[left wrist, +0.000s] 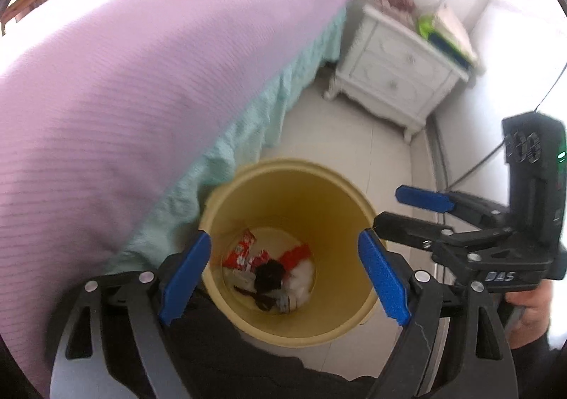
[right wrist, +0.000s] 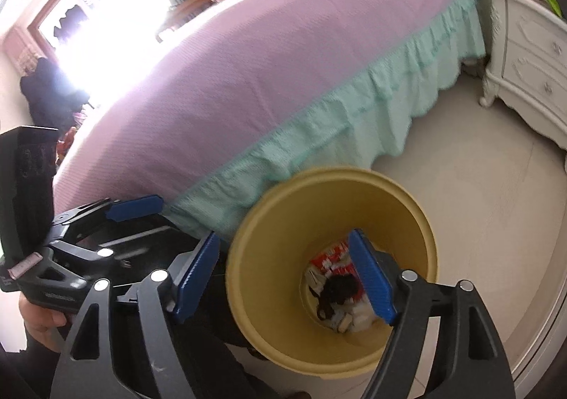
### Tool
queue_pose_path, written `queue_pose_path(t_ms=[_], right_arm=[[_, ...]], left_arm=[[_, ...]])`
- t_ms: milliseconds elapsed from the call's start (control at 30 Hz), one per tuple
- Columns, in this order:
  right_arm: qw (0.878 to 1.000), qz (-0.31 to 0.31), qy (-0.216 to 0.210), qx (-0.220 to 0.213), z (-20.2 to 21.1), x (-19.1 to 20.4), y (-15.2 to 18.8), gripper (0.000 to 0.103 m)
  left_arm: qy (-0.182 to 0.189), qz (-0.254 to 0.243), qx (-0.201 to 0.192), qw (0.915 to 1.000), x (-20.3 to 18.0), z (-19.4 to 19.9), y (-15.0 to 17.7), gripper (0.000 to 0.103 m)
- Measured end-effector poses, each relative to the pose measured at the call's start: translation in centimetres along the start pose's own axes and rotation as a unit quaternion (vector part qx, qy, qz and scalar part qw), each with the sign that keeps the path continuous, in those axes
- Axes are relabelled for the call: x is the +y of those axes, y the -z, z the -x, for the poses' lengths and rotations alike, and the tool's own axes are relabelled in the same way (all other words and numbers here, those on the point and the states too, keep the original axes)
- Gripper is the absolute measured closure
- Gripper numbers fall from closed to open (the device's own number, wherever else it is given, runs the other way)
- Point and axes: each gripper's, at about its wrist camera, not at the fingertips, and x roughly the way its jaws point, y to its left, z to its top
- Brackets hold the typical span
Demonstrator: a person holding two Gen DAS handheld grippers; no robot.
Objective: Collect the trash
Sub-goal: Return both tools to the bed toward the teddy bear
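A yellow bin (left wrist: pixel 283 200) stands on the tiled floor beside the bed. At its bottom lie red wrappers (left wrist: pixel 244 252), a black item (left wrist: pixel 270 275) and white tissue (left wrist: pixel 304 275). My left gripper (left wrist: pixel 283 278) hangs above the bin's mouth, open, with nothing between its blue pads (left wrist: pixel 184 278). In the right wrist view the same bin (right wrist: pixel 283 222) sits lower right. My right gripper (right wrist: pixel 285 278) is open and holds nothing; one pad (right wrist: pixel 372 280) is over the bin's opening, the other is outside the rim. Each gripper shows at the edge of the other's view.
A bed with a purple cover (left wrist: pixel 141 80) and teal skirt (right wrist: pixel 354 115) runs close along the bin's left side. A white nightstand (left wrist: pixel 393 66) stands against the wall beyond. A hand (left wrist: pixel 531 303) grips the right tool. Pale floor tiles (right wrist: pixel 478 186) lie to the right.
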Motion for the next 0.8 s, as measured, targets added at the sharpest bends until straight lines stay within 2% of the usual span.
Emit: queue_pose_path(t_ms=[167,300,400,533,667,800], right_arm=[[0.999,0.035,-0.029,-0.031,0.0,3.9,-2.3,0.021],[0.994,0.071,-0.059,-0.053,-0.2,7.7,-4.3,0.016],[0.990,0.094,-0.079,-0.072,-0.4,10.7,-5.7,0.011],[0.982,0.129,-0.111,-0.086,-1.4,15.9,-8.0,0.009],[0.971,0.171,-0.137,-0.096,-2.7,21.1,-9.4,0.009],[0.958,0.209,-0.163,-0.108,-4.1,26.2,-10.4,0.009]], left_arm=[[-0.051,0.002,-0.079,0.9955,2.0,6.3,-0.5,0.013],[-0.100,0.025,-0.136,0.9853,4.5,11.8,-0.7,0.004],[-0.136,0.048,-0.167,0.9755,6.8,15.2,-0.8,0.004],[-0.191,0.082,-0.201,0.9575,10.1,19.2,-0.8,0.004],[-0.237,0.122,-0.219,0.9387,13.8,22.5,-0.2,0.004],[-0.277,0.176,-0.239,0.9139,18.3,26.1,1.1,0.004]])
